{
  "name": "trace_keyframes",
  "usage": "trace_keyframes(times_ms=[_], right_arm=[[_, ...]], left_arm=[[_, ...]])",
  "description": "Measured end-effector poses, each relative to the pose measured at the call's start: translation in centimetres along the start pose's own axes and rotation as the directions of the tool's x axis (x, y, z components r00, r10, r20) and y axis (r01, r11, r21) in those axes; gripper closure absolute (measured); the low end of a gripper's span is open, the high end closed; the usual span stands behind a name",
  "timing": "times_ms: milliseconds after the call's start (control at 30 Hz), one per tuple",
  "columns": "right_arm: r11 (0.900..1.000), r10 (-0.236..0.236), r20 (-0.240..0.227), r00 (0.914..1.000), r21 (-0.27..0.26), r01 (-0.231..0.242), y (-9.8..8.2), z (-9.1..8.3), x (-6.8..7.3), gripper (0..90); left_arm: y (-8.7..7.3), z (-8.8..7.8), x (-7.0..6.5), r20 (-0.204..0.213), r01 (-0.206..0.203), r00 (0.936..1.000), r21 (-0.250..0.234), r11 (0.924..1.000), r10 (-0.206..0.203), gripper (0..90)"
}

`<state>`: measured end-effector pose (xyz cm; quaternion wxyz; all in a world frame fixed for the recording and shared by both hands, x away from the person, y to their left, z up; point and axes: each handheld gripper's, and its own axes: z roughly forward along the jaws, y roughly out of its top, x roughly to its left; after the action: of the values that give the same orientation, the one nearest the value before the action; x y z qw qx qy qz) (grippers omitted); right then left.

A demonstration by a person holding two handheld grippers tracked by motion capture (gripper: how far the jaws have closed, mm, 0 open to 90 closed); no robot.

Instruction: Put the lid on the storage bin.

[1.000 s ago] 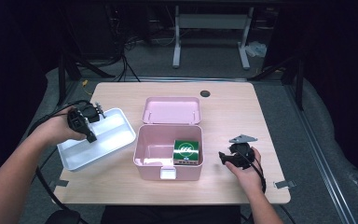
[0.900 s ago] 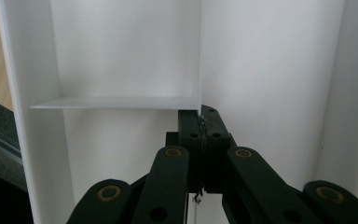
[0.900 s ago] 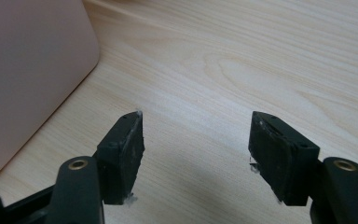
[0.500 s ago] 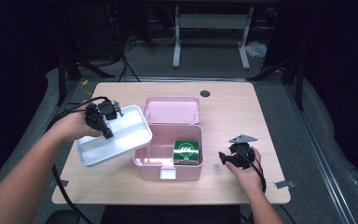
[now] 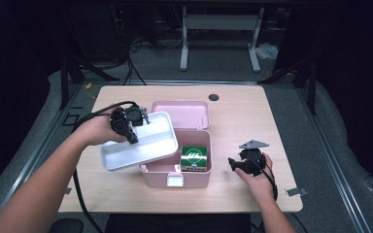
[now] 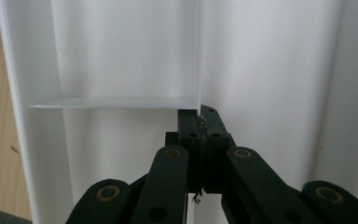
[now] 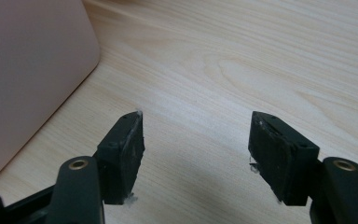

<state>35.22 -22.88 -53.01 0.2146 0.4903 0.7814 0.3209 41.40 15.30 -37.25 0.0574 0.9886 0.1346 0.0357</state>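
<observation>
A white divided tray [image 5: 141,143] hangs tilted over the left half of the open pink box [image 5: 177,170]. My left gripper [image 5: 132,137] is shut on it; in the left gripper view the jaws pinch the tray's inner divider wall [image 6: 200,56] at its near end, gripper [image 6: 200,116]. A green packet [image 5: 194,158] lies in the box's right part. The box's lid [image 5: 179,114] lies open behind it. My right gripper [image 5: 234,163] rests low on the table right of the box, open and holding nothing [image 7: 196,140], with the box's pink wall [image 7: 28,74] at its left.
The wooden table [image 5: 252,116] has a dark round hole [image 5: 213,97] near its far edge. A cable trails from the left gripper off the table's left side. Dark floor and a metal stand lie beyond.
My left hand has carried the white tray to the right, from the table's left part to above the pink box's left half. The right hand has kept still.
</observation>
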Motion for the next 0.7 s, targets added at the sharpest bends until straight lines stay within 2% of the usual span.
trace_keyframes(times_ms=[367, 700], right_arm=[[1.000, 0.004, 0.003, 1.0000, -0.005, -0.004, 0.0, -0.1, -0.1, 35.4], [1.000, 0.006, -0.002, 1.0000, -0.011, -0.006, 0.0, -0.1, -0.1, 35.6]], left_arm=[[3.7, 1.0, -0.8, 0.015, -0.083, 0.9965, 0.006, 0.9966, 0.083, 89.3], [5.9, 1.6, -1.5, 0.028, -0.134, 0.9906, -0.002, 0.9910, 0.134, 89.3]])
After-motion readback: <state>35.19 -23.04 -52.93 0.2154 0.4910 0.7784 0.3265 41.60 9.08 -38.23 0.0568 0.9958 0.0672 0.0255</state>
